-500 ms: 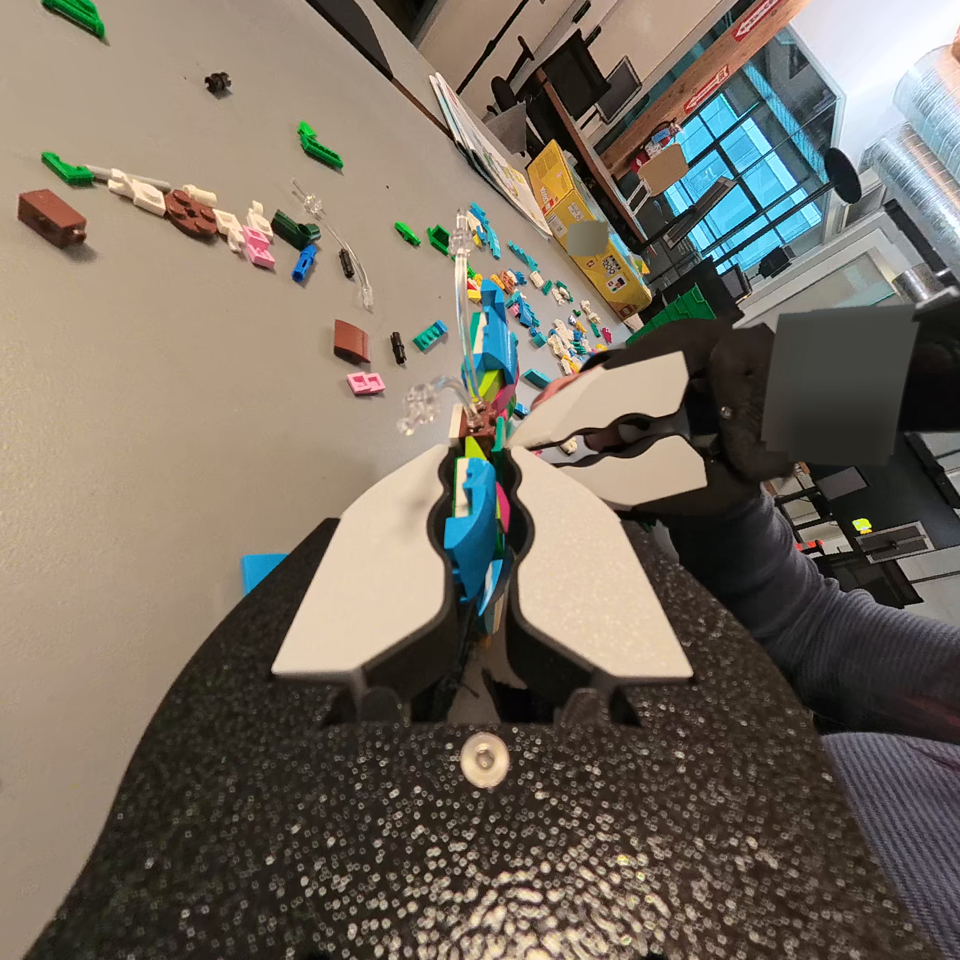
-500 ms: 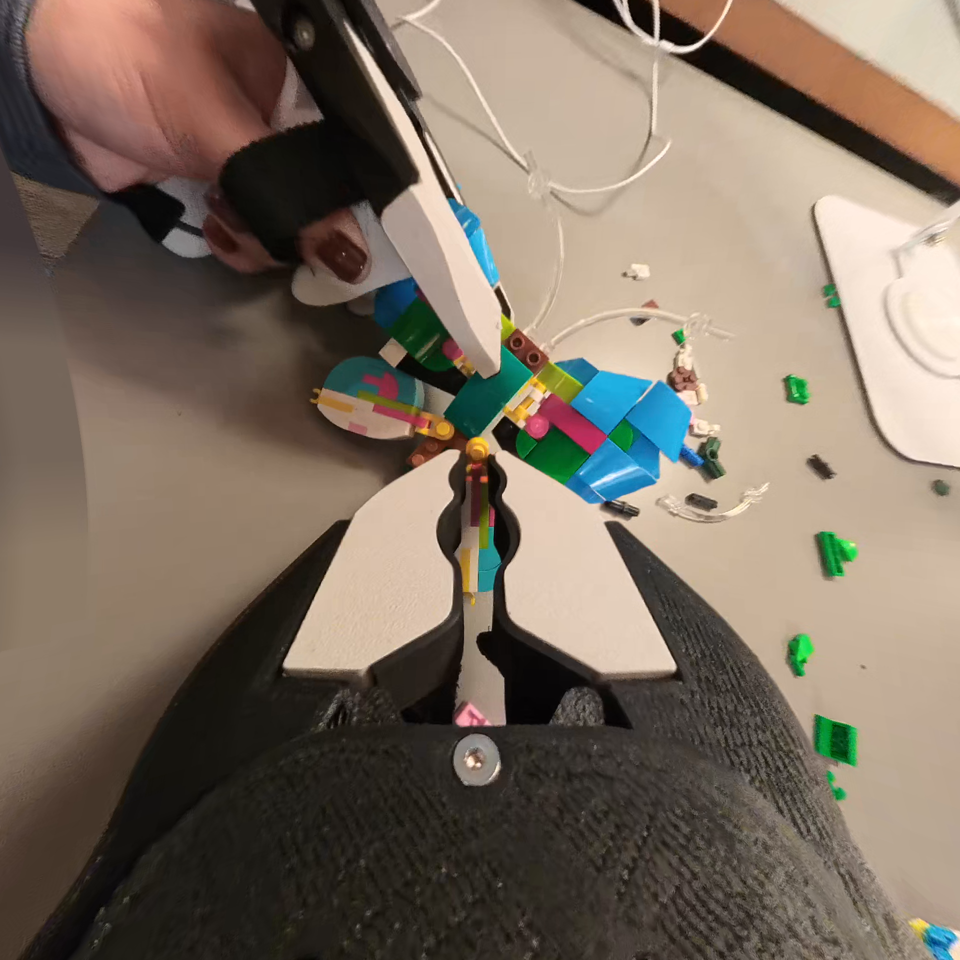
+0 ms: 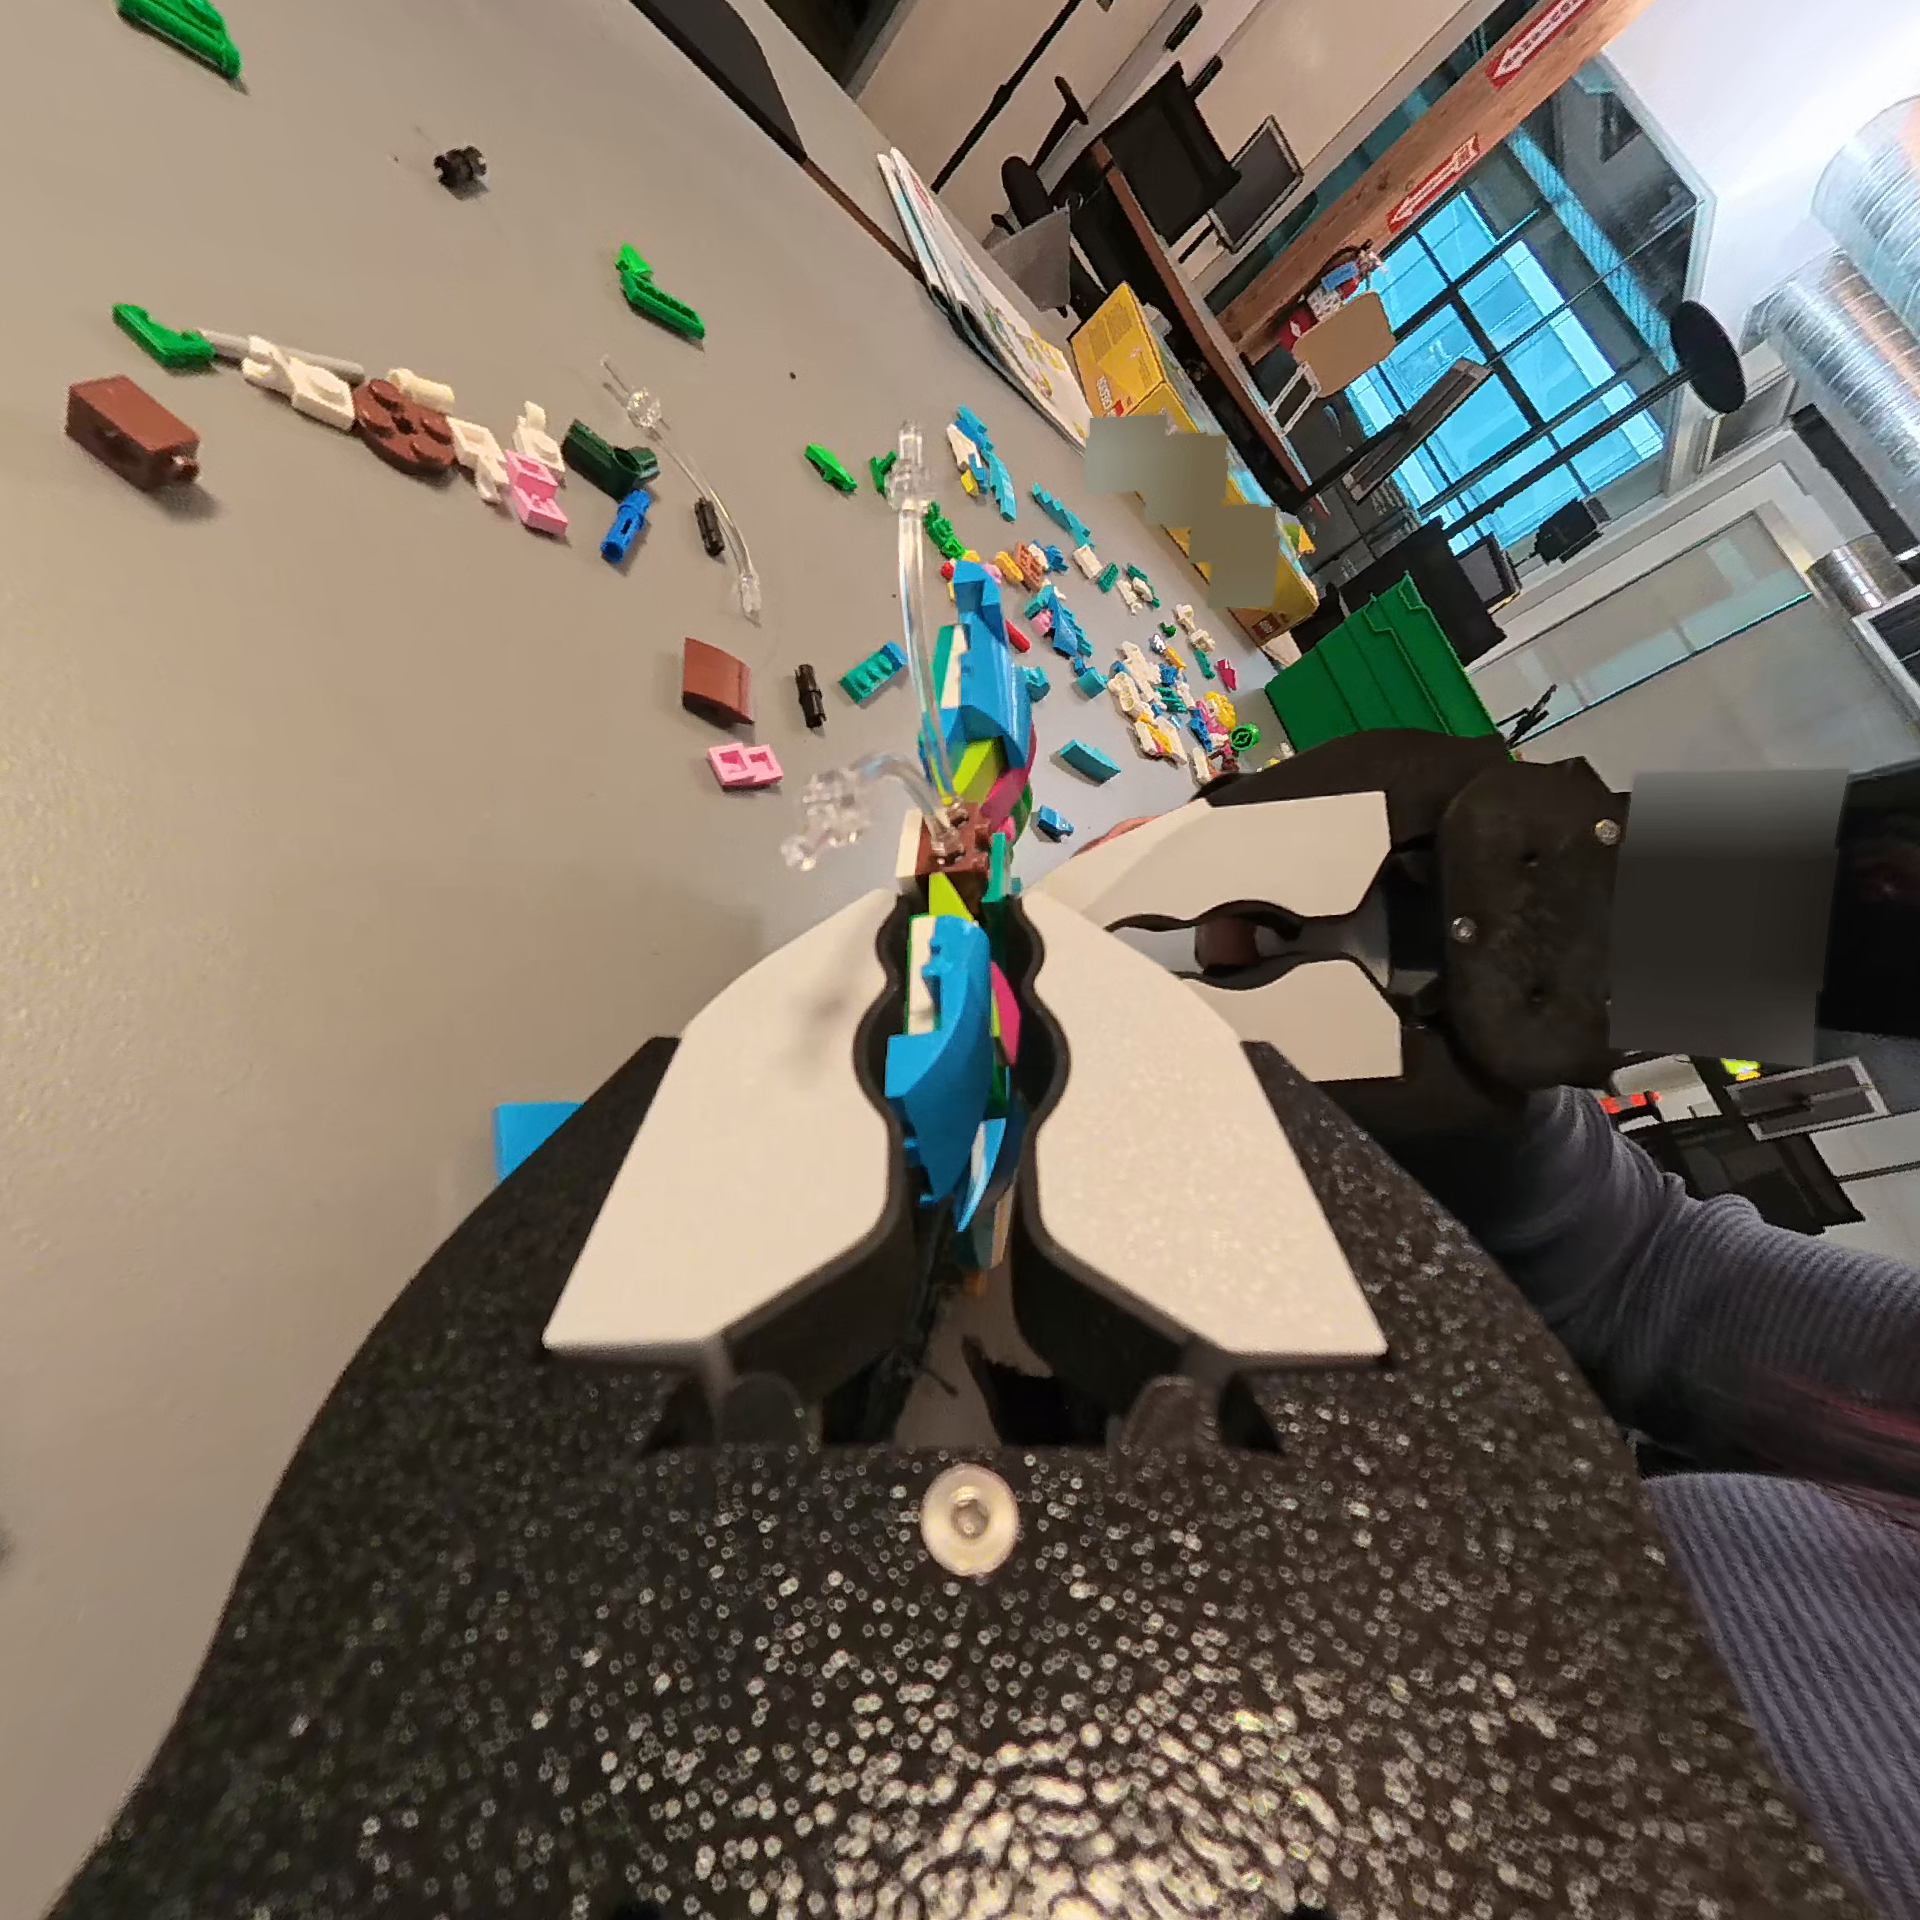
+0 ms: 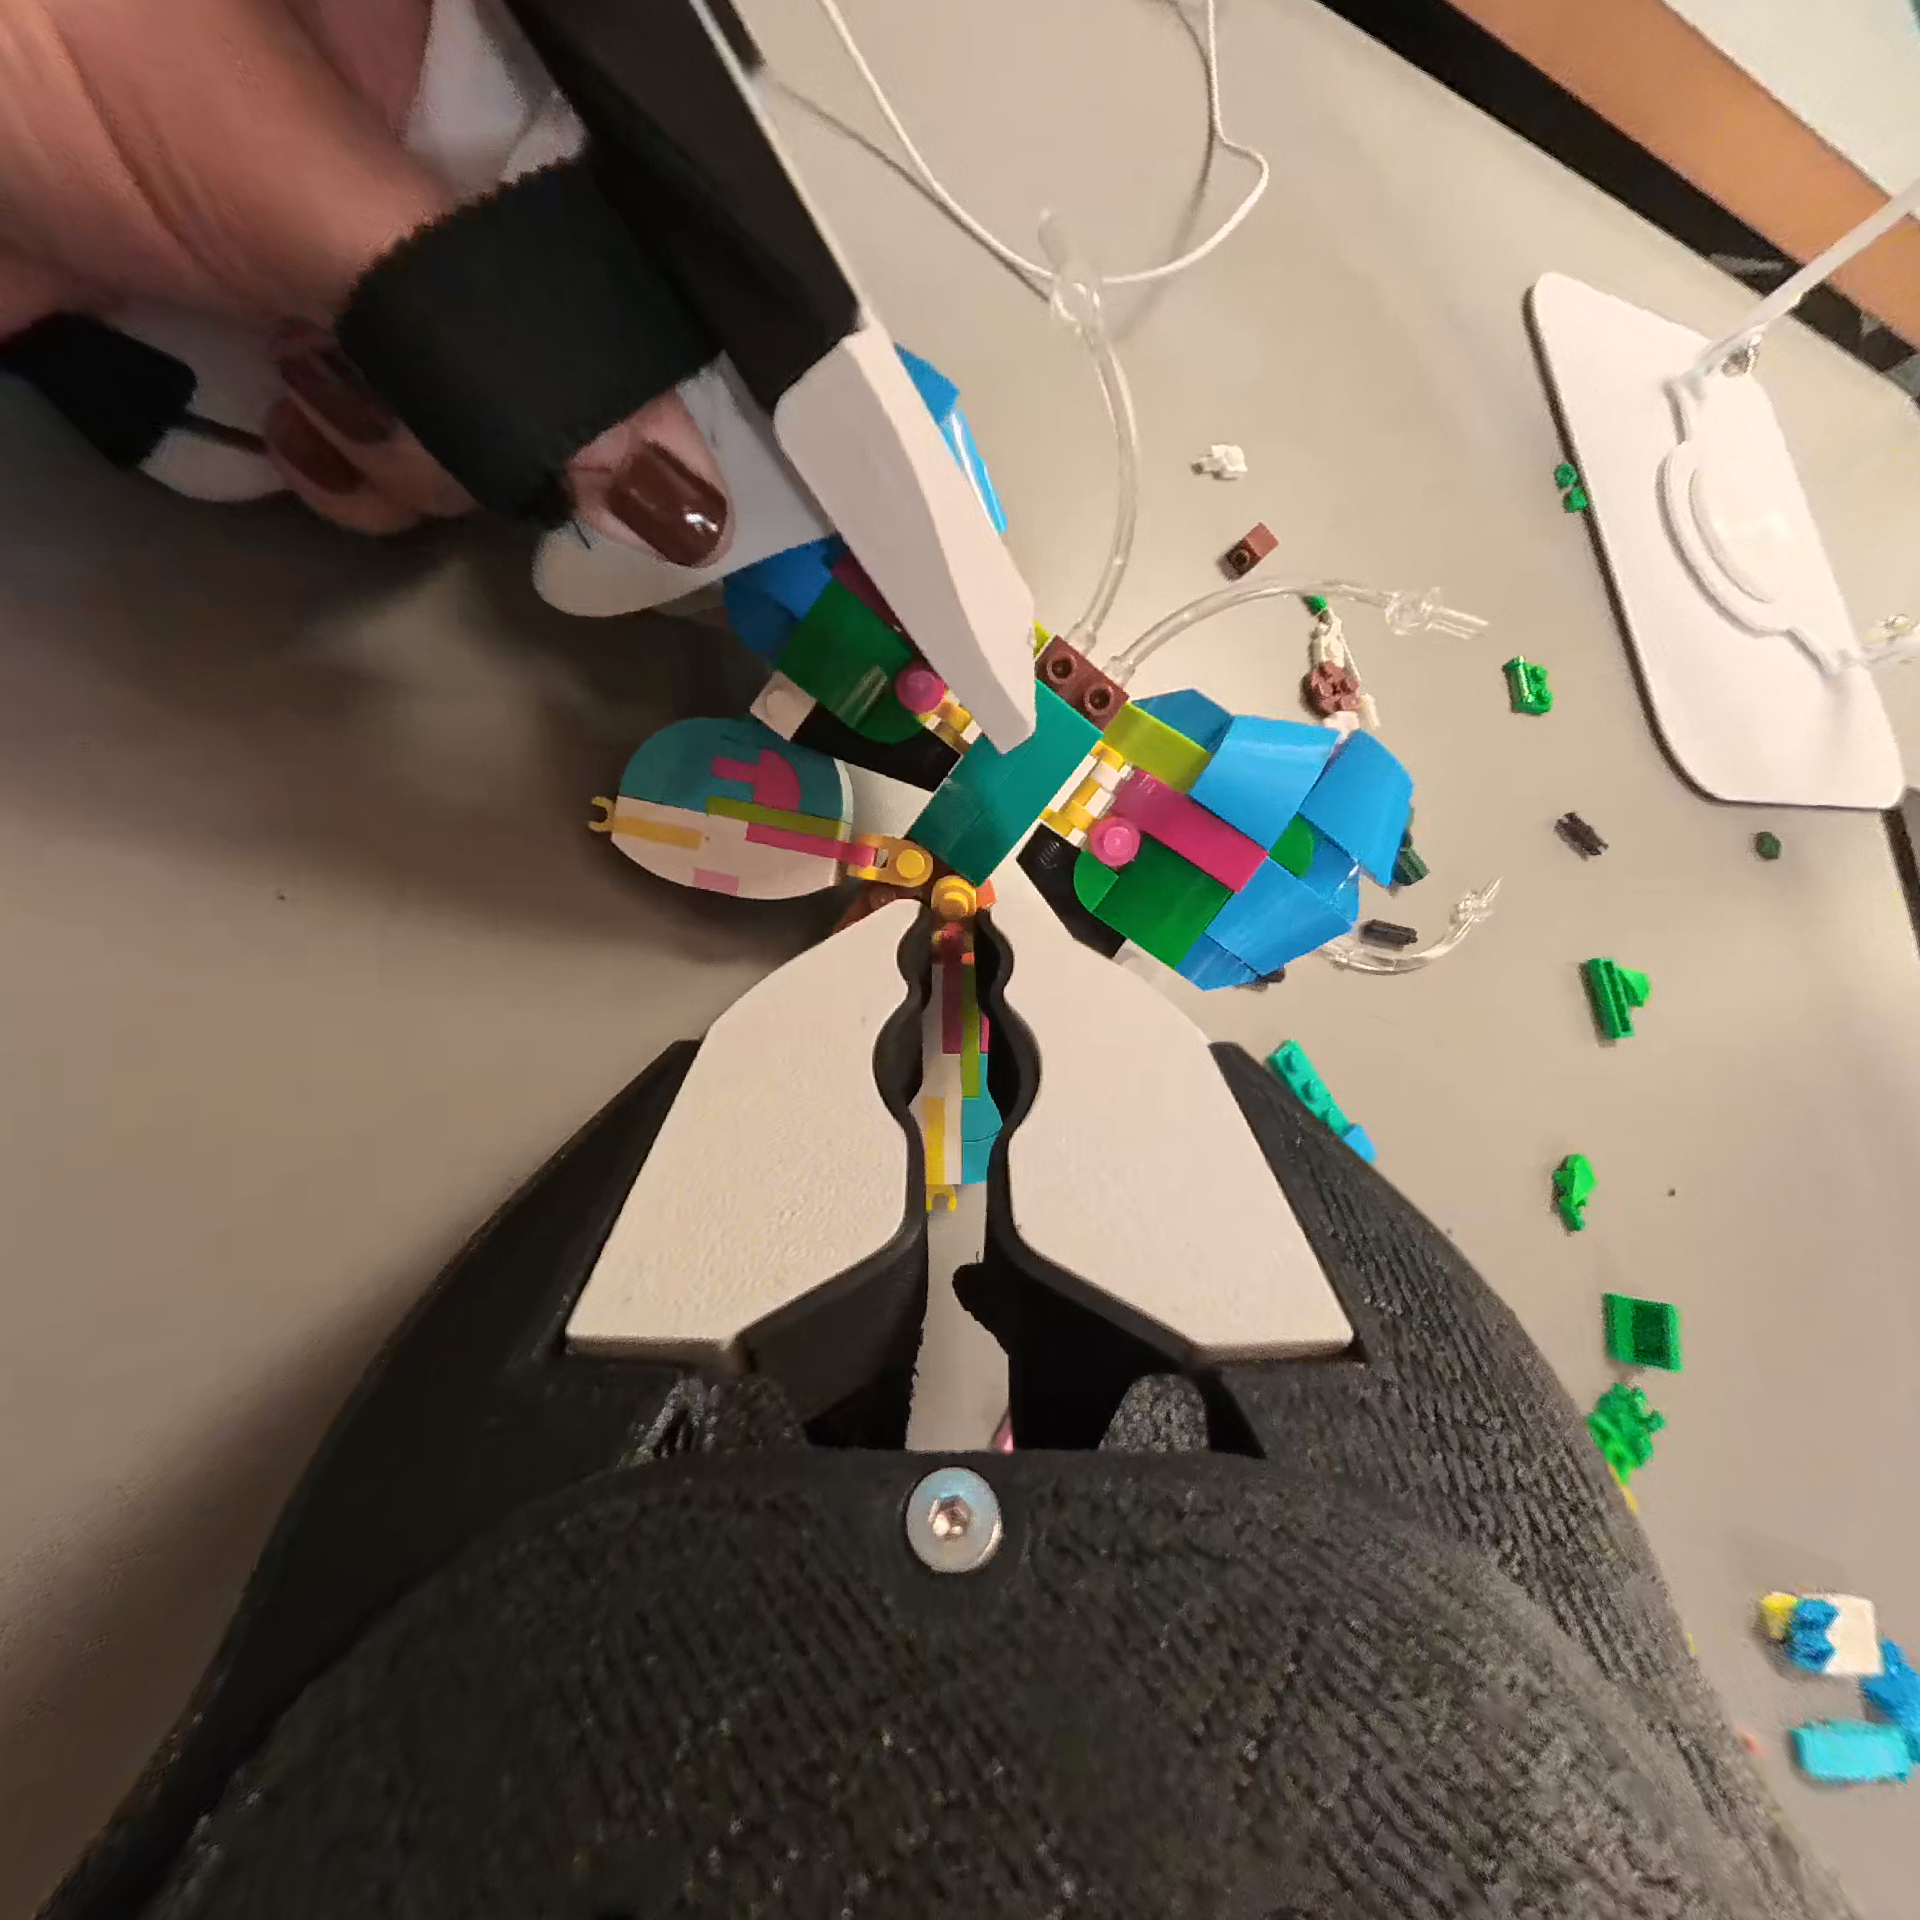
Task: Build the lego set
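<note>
Currently, the butterfly model [image 4: 1049,800] is gripped from both sides above the grey table [image 4: 260,1039]. One blue wing [image 3: 951,1049] is clamped in the left gripper [image 3: 951,914], and a small wing [image 4: 951,1049] in the right gripper [image 4: 951,914]. Loose green bricks [image 4: 1616,997] are scattered at three o'clock.
</note>
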`<state>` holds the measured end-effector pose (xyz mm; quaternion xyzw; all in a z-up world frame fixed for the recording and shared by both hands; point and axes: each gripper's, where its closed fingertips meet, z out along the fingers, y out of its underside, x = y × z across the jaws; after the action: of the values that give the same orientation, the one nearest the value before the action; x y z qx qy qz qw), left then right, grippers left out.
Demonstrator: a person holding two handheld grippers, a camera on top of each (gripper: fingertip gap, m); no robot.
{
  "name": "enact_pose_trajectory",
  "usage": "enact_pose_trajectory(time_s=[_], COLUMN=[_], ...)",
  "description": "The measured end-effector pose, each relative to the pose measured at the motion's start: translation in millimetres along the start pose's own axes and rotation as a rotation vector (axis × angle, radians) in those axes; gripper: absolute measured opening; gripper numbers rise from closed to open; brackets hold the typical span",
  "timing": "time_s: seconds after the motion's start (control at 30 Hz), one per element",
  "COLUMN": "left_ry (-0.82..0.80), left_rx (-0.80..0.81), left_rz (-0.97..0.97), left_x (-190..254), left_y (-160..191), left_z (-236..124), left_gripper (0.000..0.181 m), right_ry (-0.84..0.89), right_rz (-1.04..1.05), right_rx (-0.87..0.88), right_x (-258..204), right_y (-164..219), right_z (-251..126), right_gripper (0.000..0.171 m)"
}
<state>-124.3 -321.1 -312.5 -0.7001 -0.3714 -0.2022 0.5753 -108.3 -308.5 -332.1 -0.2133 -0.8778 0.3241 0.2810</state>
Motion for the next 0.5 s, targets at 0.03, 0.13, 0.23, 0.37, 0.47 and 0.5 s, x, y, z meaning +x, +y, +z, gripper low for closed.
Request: enact_pose_trajectory(time_s=[0.03,0.13,0.23,0.37,0.47,0.5], left_ry=[0.002,0.004,0.01,0.004,0.003,0.002], left_rx=[-0.001,-0.002,-0.004,-0.002,-0.002,-0.002], left_rz=[-0.006,-0.012,-0.023,-0.022,-0.019,-0.019], left_x=[-0.1,-0.4,-0.4,-0.9,-0.9,-1.0], left_y=[0.0,-0.1,-0.1,-0.3,-0.3,-0.3], left_z=[0.0,0.2,0.1,0.2,0.3,0.2], left_gripper=[0.017,0.017,0.017,0.017,0.017,0.017], right_ry=[-0.004,-0.019,-0.023,-0.02,-0.016,-0.008], right_rz=[0.021,0.069,0.082,0.106,0.14,0.132], right_rx=[0.004,0.018,0.039,0.079,0.121,0.119], right_x=[0.2,0.2,-0.3,-0.1,0.3,0.2], right_y=[0.1,0.1,-0.8,-1.2,-1.2,-1.1], right_z=[0.1,0.4,0.9,1.4,1.3,1.3], right_gripper=[0.005,0.006,0.006,0.006,0.006,0.006])
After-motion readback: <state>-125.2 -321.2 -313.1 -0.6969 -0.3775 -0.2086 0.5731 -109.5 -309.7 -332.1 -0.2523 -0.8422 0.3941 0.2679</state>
